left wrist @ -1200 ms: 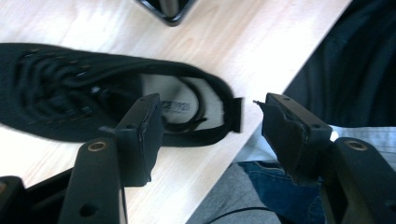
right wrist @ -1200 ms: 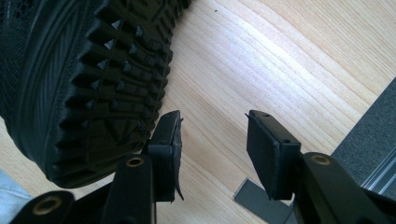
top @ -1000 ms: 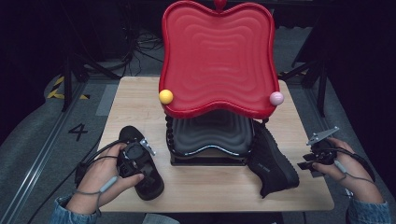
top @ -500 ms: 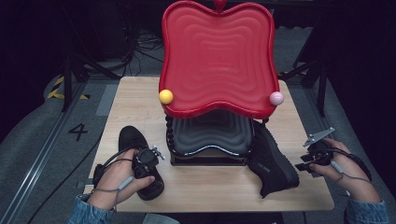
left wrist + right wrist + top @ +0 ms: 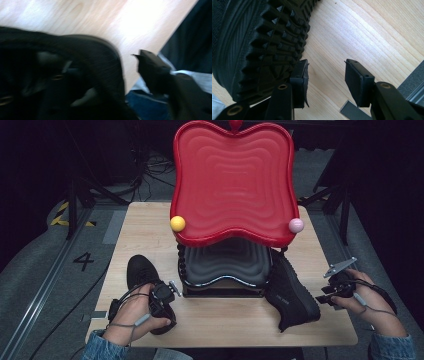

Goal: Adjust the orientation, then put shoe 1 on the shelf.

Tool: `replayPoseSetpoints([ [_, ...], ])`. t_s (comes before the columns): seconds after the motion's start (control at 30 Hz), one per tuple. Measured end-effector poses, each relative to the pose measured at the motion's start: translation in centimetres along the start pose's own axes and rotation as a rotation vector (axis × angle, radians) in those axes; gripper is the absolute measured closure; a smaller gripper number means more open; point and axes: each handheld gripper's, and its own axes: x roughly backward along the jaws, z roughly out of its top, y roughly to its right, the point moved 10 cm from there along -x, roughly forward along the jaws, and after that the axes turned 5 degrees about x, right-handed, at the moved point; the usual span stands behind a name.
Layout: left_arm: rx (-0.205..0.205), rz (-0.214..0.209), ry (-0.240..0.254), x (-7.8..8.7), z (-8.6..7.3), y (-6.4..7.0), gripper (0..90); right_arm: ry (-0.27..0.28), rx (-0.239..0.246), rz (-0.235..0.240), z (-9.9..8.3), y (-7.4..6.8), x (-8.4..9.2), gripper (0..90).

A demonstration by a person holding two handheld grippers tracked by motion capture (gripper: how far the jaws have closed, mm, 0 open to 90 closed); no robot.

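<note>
Two black knobbly-soled shoes point(image 5: 145, 285) point(image 5: 290, 295)

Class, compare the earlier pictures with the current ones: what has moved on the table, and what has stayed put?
The left gripper has come down onto the left black shoe, its jaws closing around the shoe's edge. The right gripper, jaws open, the right black shoe and the red rack stayed as they were.

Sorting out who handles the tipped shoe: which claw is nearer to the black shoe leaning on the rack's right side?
Right. The right claw sits just beside that shoe; the left claw is across the table, over the other shoe.
</note>
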Motion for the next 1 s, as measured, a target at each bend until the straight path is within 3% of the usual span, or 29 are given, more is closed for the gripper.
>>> replayPoseSetpoints([
  [0.03,0.005,0.006,-0.004,0.0,-0.1,-0.1,54.5,-0.001,0.001,0.0,0.0,0.0,0.0,54.7],
  [0.1,0.043,-0.033,0.019,0.1,0.0,-0.3,63.8,-0.001,0.002,-0.003,0.0,0.0,0.0,54.7],
  [0.13,0.076,-0.089,0.02,0.2,-0.1,0.0,68.2,-0.001,0.001,-0.002,0.0,0.0,-0.1,54.6],
  [0.17,0.084,-0.105,0.041,0.3,0.1,0.0,73.9,0.0,-0.001,-0.002,0.0,0.0,-0.1,54.3],
  [0.27,0.102,-0.126,0.055,0.4,0.1,0.1,78.3,0.011,-0.005,0.001,0.2,0.0,0.0,53.9],
  [0.43,0.092,-0.11,0.044,0.6,0.1,0.1,85.8,0.009,-0.001,0.0,0.3,0.0,-0.1,53.9],
  [0.53,0.061,-0.061,0.002,0.8,-0.2,0.0,86.0,0.013,0.0,0.0,0.6,0.0,-0.2,53.5],
  [0.73,0.052,-0.074,0.005,1.5,-0.6,0.0,86.1,0.031,0.001,-0.006,1.0,0.0,-0.2,53.8],
  [1.0,0.025,-0.076,0.004,4.1,-0.8,0.4,85.8,0.04,0.003,-0.008,1.1,0.1,-0.1,54.6],
])
